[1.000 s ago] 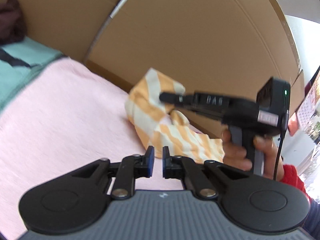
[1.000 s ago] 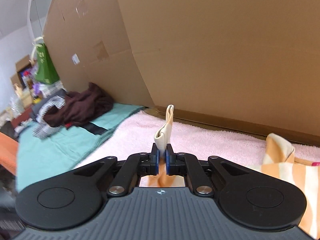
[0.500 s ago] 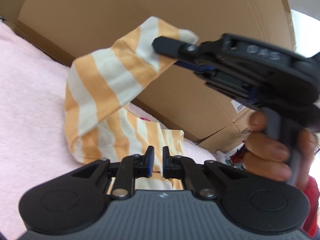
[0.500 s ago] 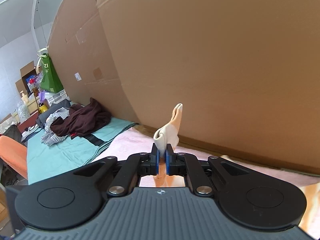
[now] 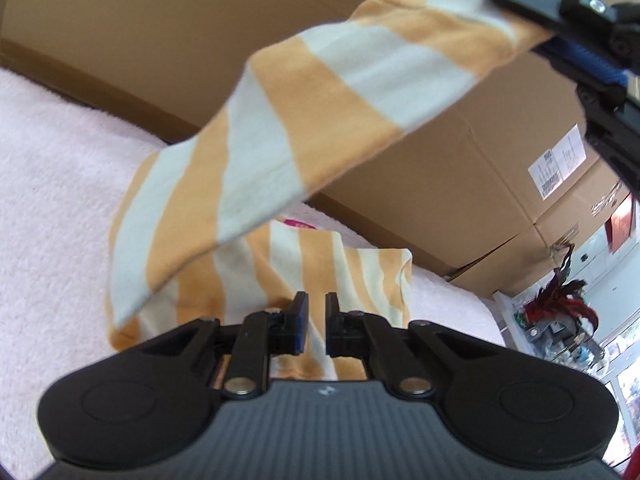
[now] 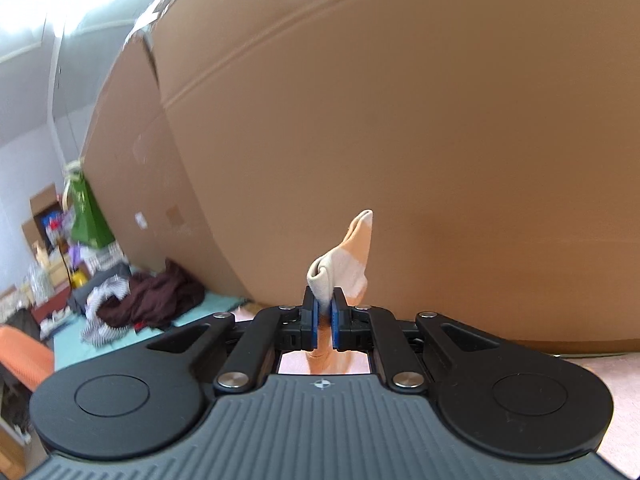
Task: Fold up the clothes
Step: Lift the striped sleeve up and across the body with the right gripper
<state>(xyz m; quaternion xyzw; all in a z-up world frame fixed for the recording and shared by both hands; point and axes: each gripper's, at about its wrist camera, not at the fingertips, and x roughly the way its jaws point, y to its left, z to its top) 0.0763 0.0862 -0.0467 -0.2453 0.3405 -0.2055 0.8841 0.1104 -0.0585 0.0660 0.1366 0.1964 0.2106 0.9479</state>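
An orange and cream striped garment (image 5: 304, 120) is lifted at one end and hangs in a slant down to the pink towel (image 5: 52, 184); its lower part lies folded on the towel. My right gripper (image 6: 324, 312) is shut on a bunched corner of the striped garment (image 6: 344, 264); it also shows at the top right of the left wrist view (image 5: 560, 16). My left gripper (image 5: 314, 320) hovers just above the garment's lower part with a narrow gap between its jaws and nothing between them.
A tall cardboard wall (image 6: 400, 120) stands behind the towel. A teal sheet (image 6: 80, 344) to the left holds a pile of dark maroon and striped clothes (image 6: 148, 304). Cluttered shelves and a green bag (image 6: 86, 212) are at far left.
My right gripper has raised the garment's corner higher and toward the cardboard wall. My left gripper has moved in close over the garment's lower part.
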